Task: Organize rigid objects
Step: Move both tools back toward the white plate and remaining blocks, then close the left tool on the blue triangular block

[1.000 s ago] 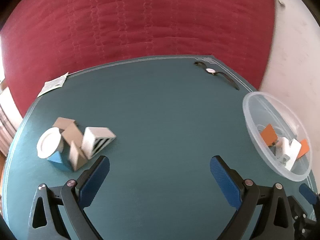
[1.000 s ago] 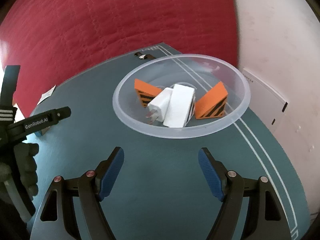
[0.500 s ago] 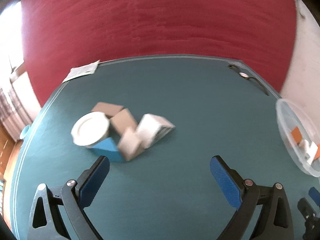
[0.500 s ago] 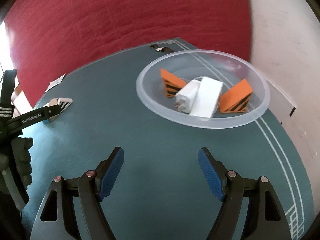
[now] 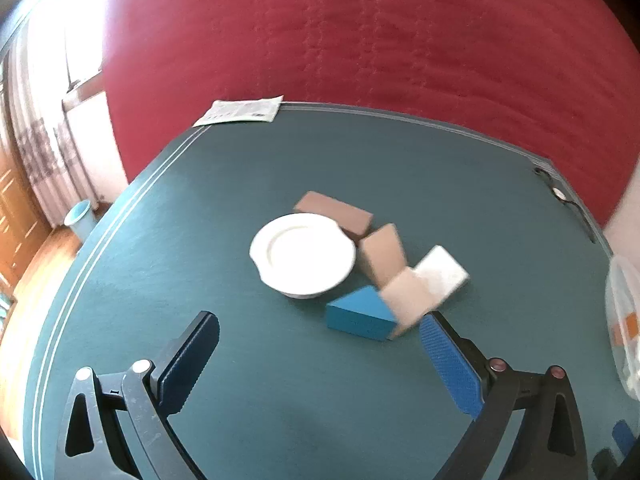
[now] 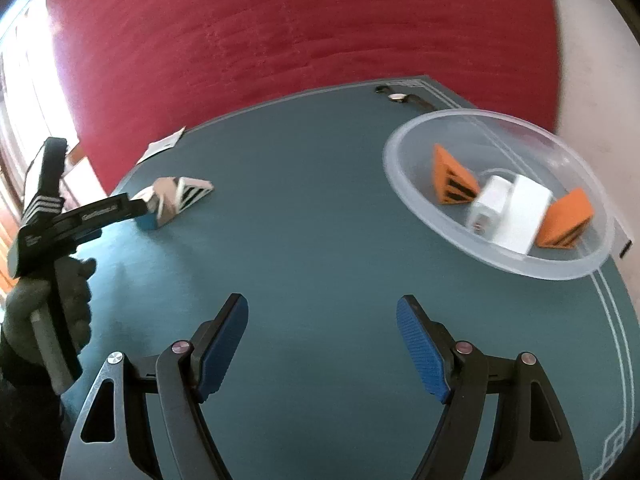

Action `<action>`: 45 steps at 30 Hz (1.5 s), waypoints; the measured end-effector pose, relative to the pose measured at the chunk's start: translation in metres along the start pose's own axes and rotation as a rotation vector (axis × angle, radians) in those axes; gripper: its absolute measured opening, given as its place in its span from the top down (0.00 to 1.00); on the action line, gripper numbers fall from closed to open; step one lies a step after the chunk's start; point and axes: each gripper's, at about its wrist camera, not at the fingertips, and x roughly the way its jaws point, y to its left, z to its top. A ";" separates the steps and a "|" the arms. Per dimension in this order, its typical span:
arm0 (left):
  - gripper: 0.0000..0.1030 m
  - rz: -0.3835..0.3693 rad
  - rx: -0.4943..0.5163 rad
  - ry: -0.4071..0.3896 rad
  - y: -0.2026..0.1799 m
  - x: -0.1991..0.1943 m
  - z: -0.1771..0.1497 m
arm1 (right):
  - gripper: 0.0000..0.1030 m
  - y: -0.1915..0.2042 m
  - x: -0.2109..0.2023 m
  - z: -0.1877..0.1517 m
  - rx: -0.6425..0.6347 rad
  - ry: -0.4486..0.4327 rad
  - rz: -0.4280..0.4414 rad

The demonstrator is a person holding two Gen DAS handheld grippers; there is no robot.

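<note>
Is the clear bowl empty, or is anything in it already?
Not empty. The clear bowl holds two orange striped wedges, a white charger and a white block, piled together at its bottom.

Teal tabletop w/ pale border lines (image 5: pixel 120 208); red quilted fabric (image 5: pixel 360 40) behind. White printed leaflet (image 5: pixel 240 112) at far edge. Dark-strap wristwatch (image 6: pixel 400 98) nr far corner.

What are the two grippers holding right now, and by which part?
Nothing. The left gripper and right gripper both have open jaws with only bare table between them.
</note>
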 end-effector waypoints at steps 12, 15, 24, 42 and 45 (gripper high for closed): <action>0.01 0.051 -0.017 0.027 0.002 0.022 0.006 | 0.25 0.012 0.009 -0.008 -0.020 0.046 0.053; 0.01 0.061 -0.025 0.037 0.006 0.025 0.005 | 0.24 0.009 0.008 -0.009 -0.013 0.045 0.058; 0.01 0.062 -0.043 0.036 0.017 0.020 -0.002 | 0.24 0.010 0.010 -0.008 -0.020 0.047 0.059; 0.32 0.030 -0.008 0.047 0.010 0.027 0.002 | 0.24 0.013 0.009 -0.009 -0.025 0.045 0.060; 0.40 0.019 0.010 0.038 0.006 0.028 0.003 | 0.24 0.013 0.009 -0.009 -0.026 0.044 0.060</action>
